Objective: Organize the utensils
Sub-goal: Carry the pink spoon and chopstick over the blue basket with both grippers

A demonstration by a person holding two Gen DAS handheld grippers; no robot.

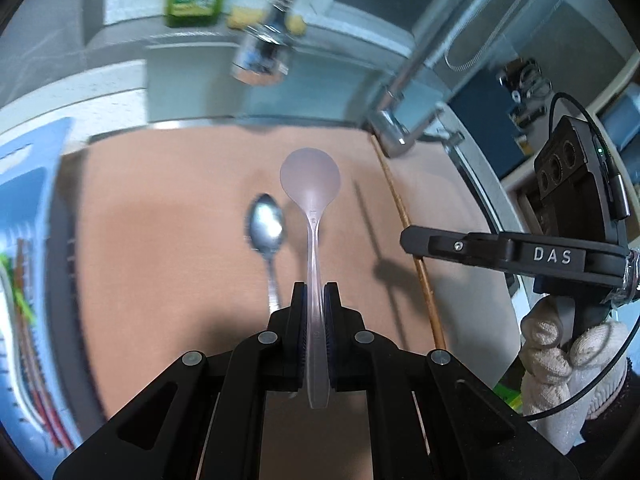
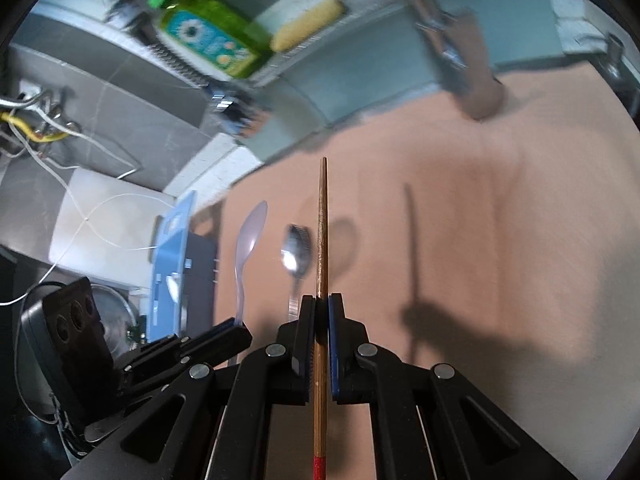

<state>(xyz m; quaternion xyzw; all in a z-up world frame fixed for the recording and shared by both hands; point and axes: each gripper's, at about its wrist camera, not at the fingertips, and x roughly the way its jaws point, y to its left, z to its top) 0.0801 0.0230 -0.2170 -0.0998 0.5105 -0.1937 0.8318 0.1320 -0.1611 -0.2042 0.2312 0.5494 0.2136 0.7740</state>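
Your left gripper (image 1: 315, 296) clamps the plastic spoon (image 1: 311, 184) just right of the metal spoon (image 1: 267, 227); your right gripper (image 2: 320, 308) pinches a chopstick (image 2: 321, 232).

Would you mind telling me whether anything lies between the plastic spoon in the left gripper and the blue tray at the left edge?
Nothing visible does. The left gripper holds the plastic spoon above the board; the metal spoon lies flat beneath it toward the blue tray, too low to block it.
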